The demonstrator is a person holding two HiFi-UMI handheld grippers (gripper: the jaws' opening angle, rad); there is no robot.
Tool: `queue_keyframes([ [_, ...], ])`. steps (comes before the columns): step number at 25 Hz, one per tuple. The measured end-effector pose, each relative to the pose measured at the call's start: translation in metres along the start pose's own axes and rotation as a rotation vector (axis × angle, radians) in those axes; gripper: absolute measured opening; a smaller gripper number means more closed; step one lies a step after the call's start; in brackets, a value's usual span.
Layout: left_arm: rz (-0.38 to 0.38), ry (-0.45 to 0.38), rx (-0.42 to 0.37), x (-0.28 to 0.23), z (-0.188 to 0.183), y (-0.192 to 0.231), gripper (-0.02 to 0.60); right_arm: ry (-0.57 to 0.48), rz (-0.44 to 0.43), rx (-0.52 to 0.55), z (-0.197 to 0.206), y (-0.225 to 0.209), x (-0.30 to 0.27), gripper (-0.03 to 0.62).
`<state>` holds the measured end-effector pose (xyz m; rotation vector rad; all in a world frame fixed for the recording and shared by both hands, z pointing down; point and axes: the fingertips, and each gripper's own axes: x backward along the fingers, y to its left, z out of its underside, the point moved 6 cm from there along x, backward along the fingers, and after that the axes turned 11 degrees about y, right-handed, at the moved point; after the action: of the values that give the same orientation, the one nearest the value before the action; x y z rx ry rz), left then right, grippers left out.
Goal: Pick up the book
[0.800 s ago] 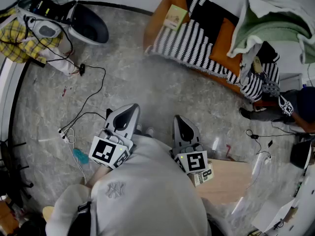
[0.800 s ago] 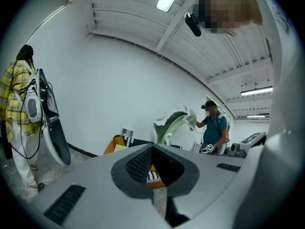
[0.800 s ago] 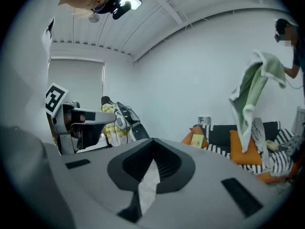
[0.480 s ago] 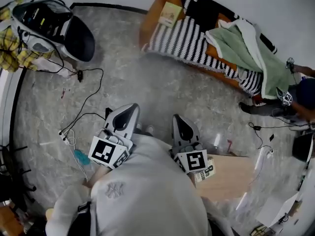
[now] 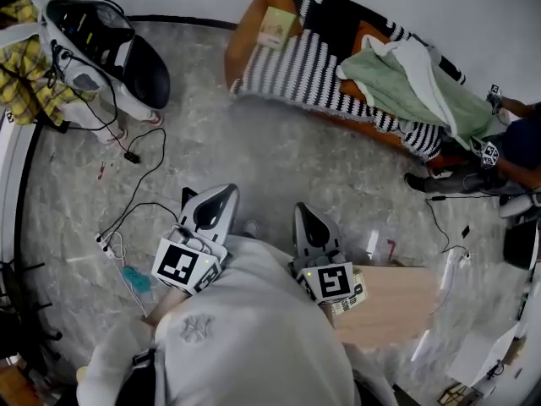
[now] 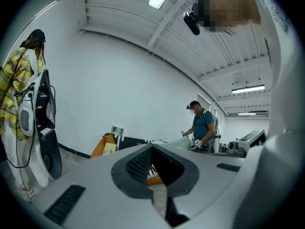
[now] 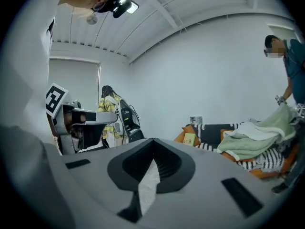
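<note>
The book (image 5: 276, 26), thin with a pale green cover, lies on the orange end of a sofa (image 5: 245, 45) far across the floor; it also shows small in the left gripper view (image 6: 109, 148) and the right gripper view (image 7: 189, 139). My left gripper (image 5: 221, 193) and right gripper (image 5: 303, 208) are held close to my body, side by side, pointing toward the sofa and well short of it. Both are shut with nothing between the jaws, as the left gripper (image 6: 152, 147) and the right gripper (image 7: 153, 141) show in their own views.
A striped blanket (image 5: 313, 66) and a green blanket (image 5: 414, 87) cover the sofa; a person (image 5: 516, 142) stands at its right end. Cables (image 5: 135, 184) trail over the marble floor at left, near a black-and-white device (image 5: 101, 41). A wooden board (image 5: 397, 303) lies at my right.
The green blanket, bunched up at the sofa's right end before, now lies spread over the sofa. Both grippers have kept their place in the view.
</note>
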<state>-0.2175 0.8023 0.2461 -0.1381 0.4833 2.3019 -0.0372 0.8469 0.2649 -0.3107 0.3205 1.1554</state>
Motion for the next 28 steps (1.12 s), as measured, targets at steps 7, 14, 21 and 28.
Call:
queue_keyframes([
  [7, 0.011, 0.018, 0.000, -0.011, 0.007, -0.021, 0.002, -0.049, -0.093, -0.022, 0.004, -0.013, 0.015, 0.018],
  [14, -0.018, 0.041, 0.027, -0.023, 0.007, 0.001, 0.002, -0.010, -0.152, -0.059, 0.004, -0.017, -0.012, 0.018],
  [21, -0.023, 0.030, 0.051, -0.044, -0.003, 0.057, 0.002, 0.010, -0.127, -0.037, -0.010, -0.017, -0.071, 0.018],
  [28, 0.015, 0.019, 0.026, -0.077, -0.038, 0.098, 0.002, -0.018, -0.101, -0.040, -0.048, -0.024, -0.115, 0.018],
])
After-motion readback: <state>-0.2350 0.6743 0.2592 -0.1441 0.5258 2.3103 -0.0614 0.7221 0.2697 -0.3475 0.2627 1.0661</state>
